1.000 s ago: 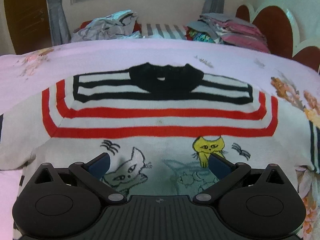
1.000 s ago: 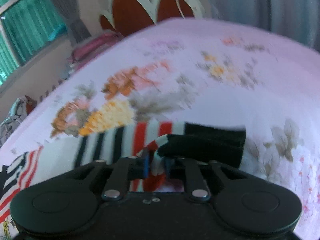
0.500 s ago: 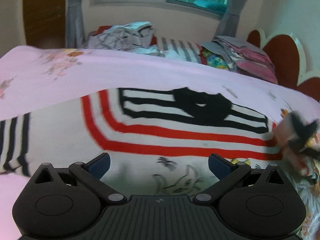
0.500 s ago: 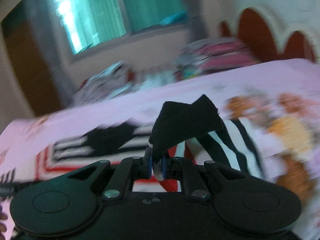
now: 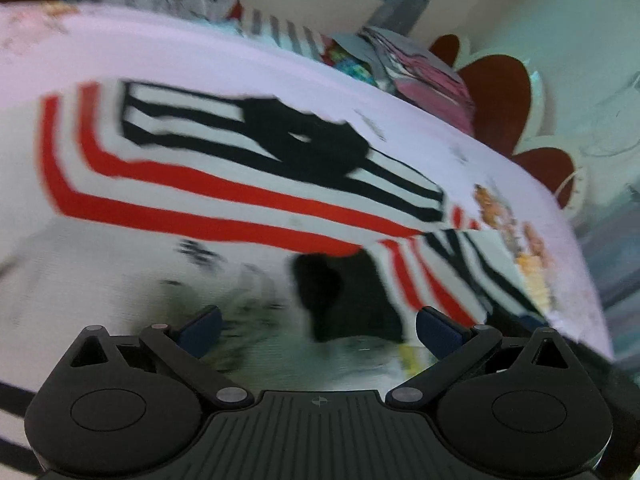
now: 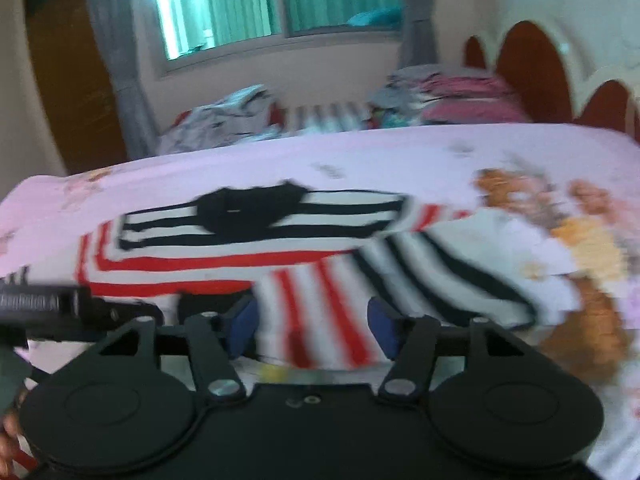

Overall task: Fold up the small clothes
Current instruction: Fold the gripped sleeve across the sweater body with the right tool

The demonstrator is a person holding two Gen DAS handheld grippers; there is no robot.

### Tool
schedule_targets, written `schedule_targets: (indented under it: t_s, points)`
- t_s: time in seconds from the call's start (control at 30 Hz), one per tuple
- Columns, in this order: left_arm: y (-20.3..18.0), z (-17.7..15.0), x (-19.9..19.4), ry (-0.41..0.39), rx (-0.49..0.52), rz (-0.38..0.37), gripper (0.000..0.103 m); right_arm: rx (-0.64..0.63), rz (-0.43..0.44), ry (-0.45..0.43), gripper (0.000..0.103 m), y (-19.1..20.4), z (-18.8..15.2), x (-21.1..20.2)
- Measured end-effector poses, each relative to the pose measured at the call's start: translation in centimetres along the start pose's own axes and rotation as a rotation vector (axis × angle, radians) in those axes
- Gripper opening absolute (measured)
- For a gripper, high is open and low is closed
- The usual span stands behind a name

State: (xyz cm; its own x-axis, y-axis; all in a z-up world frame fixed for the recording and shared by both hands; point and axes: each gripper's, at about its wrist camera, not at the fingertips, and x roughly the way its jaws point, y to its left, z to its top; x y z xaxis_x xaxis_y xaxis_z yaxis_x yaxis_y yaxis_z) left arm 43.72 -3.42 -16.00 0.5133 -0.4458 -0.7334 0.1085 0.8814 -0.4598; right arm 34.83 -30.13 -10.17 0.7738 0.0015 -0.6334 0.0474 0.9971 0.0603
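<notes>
A small white sweater with red and black stripes and a black collar lies flat on the pink floral bedsheet. Its right sleeve is folded in across the body, and the black cuff rests on the front. My right gripper hovers over that sleeve with its jaws opening. The striped cloth lies between the blue pads, which do not press on it. My left gripper is open just above the sweater's lower front, holding nothing. The picture is blurred.
A loose heap of clothes and a folded stack sit at the bed's far edge. The scalloped red headboard stands at the right, with the window and curtains behind. The other gripper's body and a hand show at the left.
My right gripper swung the sleeve from out on the sheet across onto the sweater's body, then spread its jaws off the cloth. The left view has rolled and shifted over the sweater.
</notes>
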Motion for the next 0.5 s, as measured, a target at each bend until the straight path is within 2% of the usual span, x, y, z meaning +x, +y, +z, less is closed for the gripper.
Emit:
schedule_targets:
  t_s: [0.1, 0.17, 0.2, 0.23, 0.27, 0.3, 0.33, 0.37, 0.4, 0.43, 0.5]
  points:
    - [-1.5, -0.3, 1.9, 0.043, -0.015, -0.047, 0.103, 0.03, -0.066, 0.01, 0.061, -2.6, -1.1, -0.8]
    - [-2.1, -0.6, 3.0, 0.049, -0.02, -0.051, 0.1, 0.063, -0.092, 0.021, 0.062, -4.2, -2.0, -1.1]
    - [-2.2, -0.8, 3.3, 0.036, -0.023, -0.055, 0.081, 0.077, -0.104, 0.028, 0.062, -4.9, -2.2, -1.1]
    - [-2.4, -0.7, 3.5, 0.027, -0.025, -0.059, 0.07, 0.086, -0.112, 0.031, 0.062, -5.4, -2.7, -1.3]
    - [-2.4, -0.7, 3.8, 0.02, -0.034, -0.047, 0.068, 0.096, -0.12, 0.035, 0.062, -5.8, -3.0, -1.2]
    - [-2.3, -0.6, 4.0, 0.007, -0.046, -0.049, 0.061, 0.106, -0.124, 0.04, 0.062, -6.1, -3.2, -1.0]
    - [-2.2, -0.5, 4.2, -0.004, -0.049, -0.046, 0.045, 0.115, -0.127, 0.046, 0.062, -6.1, -3.6, -0.7]
    - [-2.3, -0.4, 4.4, -0.006, -0.044, -0.036, 0.037, 0.124, -0.129, 0.052, 0.062, -6.3, -3.8, -0.7]
    - [-2.1, -0.3, 4.6, -0.008, -0.046, -0.03, 0.019, 0.132, -0.131, 0.055, 0.062, -6.6, -4.0, -0.6]
    - [-1.9, -0.2, 4.7, -0.008, -0.052, -0.031, 0.01, 0.139, -0.135, 0.06, 0.062, -6.8, -4.0, -0.2]
    - [-1.6, 0.0, 4.4, -0.016, -0.062, -0.03, 0.009, 0.151, -0.143, 0.072, 0.062, -7.1, -4.1, 0.4]
